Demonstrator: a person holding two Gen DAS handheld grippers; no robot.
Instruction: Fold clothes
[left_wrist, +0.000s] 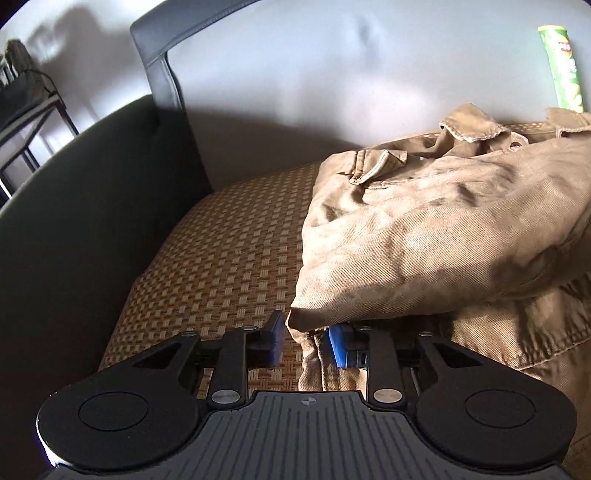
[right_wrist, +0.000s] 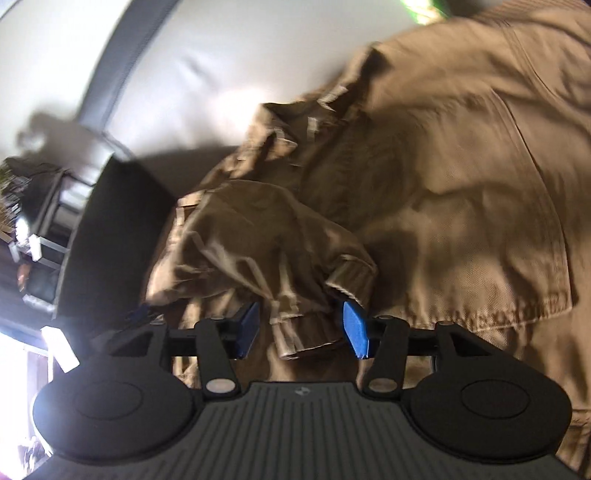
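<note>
While our left gripper (left_wrist: 306, 341) sat low at the near edge of the tan jacket (left_wrist: 424, 229), its blue pads (left_wrist: 336, 349) stood apart with a lip of the folded cloth between them, touching or nearly touching the right-hand pad but not pinched, so we judged that gripper released. Our right gripper (right_wrist: 301, 328) was likewise spread wide, both pads clear of the ribbed sleeve cuff (right_wrist: 351, 275) that lay just ahead of its jaws; the right view was blurred, so we could not tell whether it touched cloth. The jacket lay on the woven seat mat (left_wrist: 221, 258) of a sofa, its collar (left_wrist: 476, 125) toward the pale backrest (left_wrist: 332, 74), one sleeve bunched across the body and a thick fold doubled over on the left view's side. We took this for a fold partly made: whether the grippers had let go of a laid fold or were coming in for a fresh grasp, the pictures did not settle. Any further fold would call for a firm bite on a hem or cuff, since the heavy twill would sag and drag. Open mat lay to the jacket's left, up to the dark armrest (left_wrist: 92, 221); a green tube can (left_wrist: 561, 70) leaned at the backrest near the collar, worth keeping clear of.
</note>
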